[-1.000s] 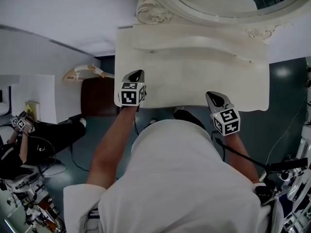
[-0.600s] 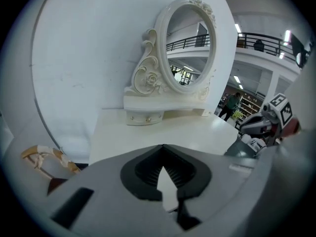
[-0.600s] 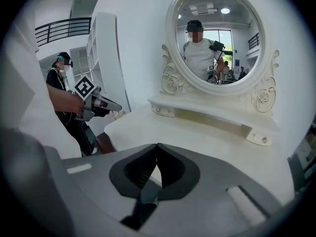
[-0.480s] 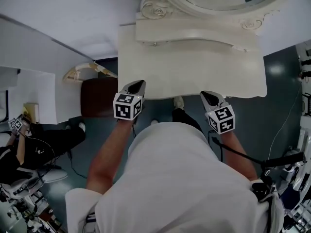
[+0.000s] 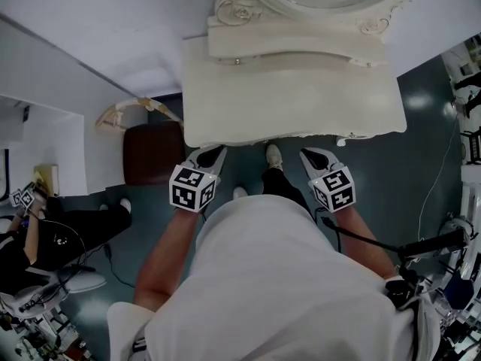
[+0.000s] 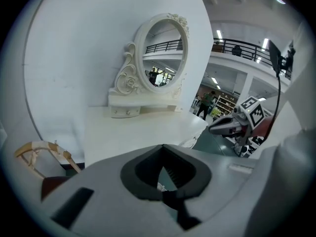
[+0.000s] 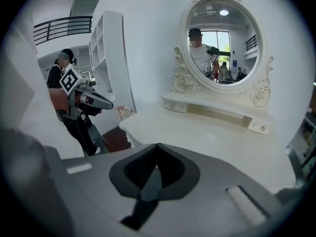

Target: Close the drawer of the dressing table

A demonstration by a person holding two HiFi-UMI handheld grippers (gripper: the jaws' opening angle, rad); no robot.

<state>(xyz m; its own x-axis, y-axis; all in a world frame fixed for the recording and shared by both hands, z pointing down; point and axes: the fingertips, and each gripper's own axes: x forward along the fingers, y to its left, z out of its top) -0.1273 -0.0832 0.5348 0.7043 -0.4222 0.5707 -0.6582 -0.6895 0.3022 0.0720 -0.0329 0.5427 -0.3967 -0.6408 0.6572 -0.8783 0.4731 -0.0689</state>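
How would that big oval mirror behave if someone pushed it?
Probably stiff and top-heavy: the mirror stands tall on a shallow carved shelf, so a hard shove might tip it. Its glass would likely break easily.

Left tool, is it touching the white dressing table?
Apart. The right gripper view shows a clear gap between the left tool and the dressing table.

White walls are enclosing a dark-floored, open hall.
A plain white wall (image 5: 113, 21) is meeting a dark teal floor (image 5: 428, 156), where a brown seat (image 5: 150, 153) with a carved cream frame (image 5: 129, 111) is standing; a tall white shelf unit (image 7: 106, 58) is lining the wall, and ceiling strip lights (image 6: 218, 33) are glowing above a railed mezzanine (image 6: 242, 46).
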